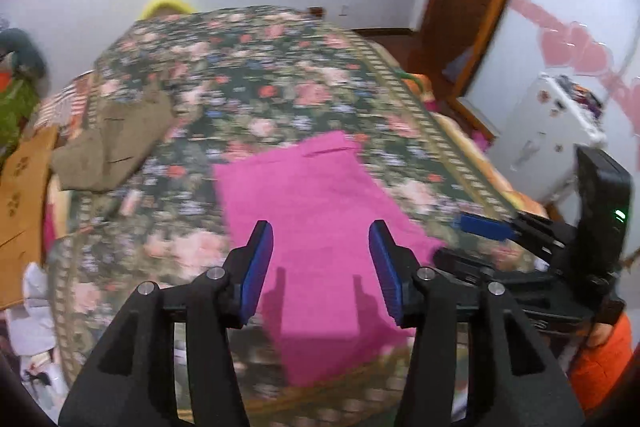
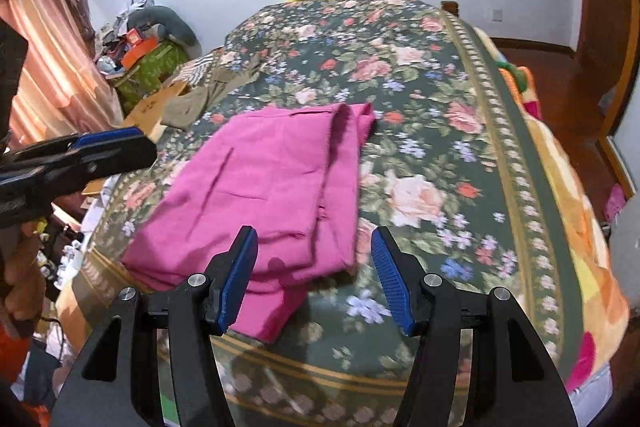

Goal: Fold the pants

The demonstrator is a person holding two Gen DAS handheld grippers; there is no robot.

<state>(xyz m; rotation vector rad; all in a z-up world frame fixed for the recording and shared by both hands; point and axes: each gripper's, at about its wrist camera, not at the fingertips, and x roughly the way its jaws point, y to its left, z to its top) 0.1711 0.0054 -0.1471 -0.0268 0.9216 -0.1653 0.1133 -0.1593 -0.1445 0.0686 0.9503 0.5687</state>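
Near the front edge of the bed [image 2: 516,163], on the floral cover, I have the pink pants [image 2: 260,187] lying already doubled over into a rough rectangle, one end hanging a little over that edge. My left gripper [image 1: 320,263] hangs above the near part of the cloth with its jaws apart and nothing between them. My right gripper [image 2: 314,277] hovers over the near right corner of the pants, jaws likewise apart and empty. A brown garment [image 1: 112,143] lies well apart, toward the far left side of the bed. I judge one fold is done and another is due: next I would lower both grippers onto the near edge, pinch all layers there, and carry it toward the far end.
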